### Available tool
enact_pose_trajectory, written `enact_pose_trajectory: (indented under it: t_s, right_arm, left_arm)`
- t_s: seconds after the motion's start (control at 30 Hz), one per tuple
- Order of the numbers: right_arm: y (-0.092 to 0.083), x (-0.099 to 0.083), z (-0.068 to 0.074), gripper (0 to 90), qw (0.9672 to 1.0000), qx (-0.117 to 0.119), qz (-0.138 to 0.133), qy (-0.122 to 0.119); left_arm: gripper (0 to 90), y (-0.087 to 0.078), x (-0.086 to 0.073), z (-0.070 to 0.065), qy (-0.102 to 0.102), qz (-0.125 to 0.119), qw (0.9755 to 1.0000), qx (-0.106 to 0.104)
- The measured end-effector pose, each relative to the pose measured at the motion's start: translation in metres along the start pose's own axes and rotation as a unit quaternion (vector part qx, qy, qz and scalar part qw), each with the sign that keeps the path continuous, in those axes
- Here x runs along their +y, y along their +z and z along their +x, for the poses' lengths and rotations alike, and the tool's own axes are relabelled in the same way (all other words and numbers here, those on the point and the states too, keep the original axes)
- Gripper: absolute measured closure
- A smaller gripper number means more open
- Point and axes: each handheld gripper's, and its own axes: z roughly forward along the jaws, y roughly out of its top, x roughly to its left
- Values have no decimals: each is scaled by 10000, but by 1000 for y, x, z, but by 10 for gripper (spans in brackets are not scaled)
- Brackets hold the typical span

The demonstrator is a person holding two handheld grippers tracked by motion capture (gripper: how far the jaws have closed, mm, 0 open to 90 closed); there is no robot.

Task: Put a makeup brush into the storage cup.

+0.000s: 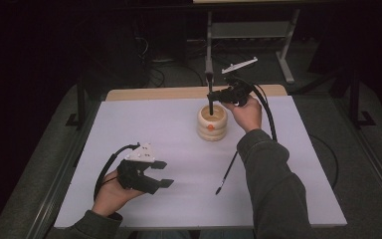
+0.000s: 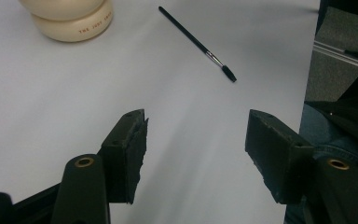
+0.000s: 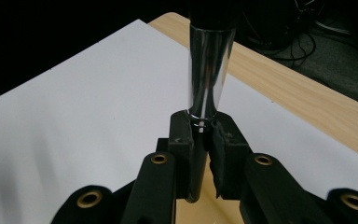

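A cream ribbed pot [image 1: 212,123] with an orange dot stands at the middle back of the white mat; its base [image 2: 70,18] also shows in the left gripper view. My right gripper [image 1: 213,95] [image 3: 203,126] is shut on a thick brush [image 1: 210,102] held upright, with its lower end inside the pot. The brush's chrome ferrule [image 3: 208,70] rises above the jaws. A thin black brush [image 1: 227,173] [image 2: 196,42] lies flat on the mat, right of centre. My left gripper [image 1: 163,173] [image 2: 196,135] rests open at the front left with nothing between its jaws.
The white mat [image 1: 154,129] covers a wooden table whose back edge [image 1: 154,93] shows behind it. A grey metal stand [image 1: 248,30] and cables stand beyond the table. The person's right sleeve [image 1: 273,189] reaches across the mat's right half.
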Motion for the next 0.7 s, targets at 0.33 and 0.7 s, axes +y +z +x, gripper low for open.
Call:
enact_pose_trajectory:
  t_s: [0.33, 0.7]
  right_arm:
    - [3, -9, -4, 783, 10000, -52, 31, 34]
    - [5, -19, -9, 783, 9999, -71, 62, 127]
  left_arm:
    - [380, 0, 0, 0, -19, 4, 10000, 7]
    - [378, 1, 0, -1, -30, 19, 10000, -7]
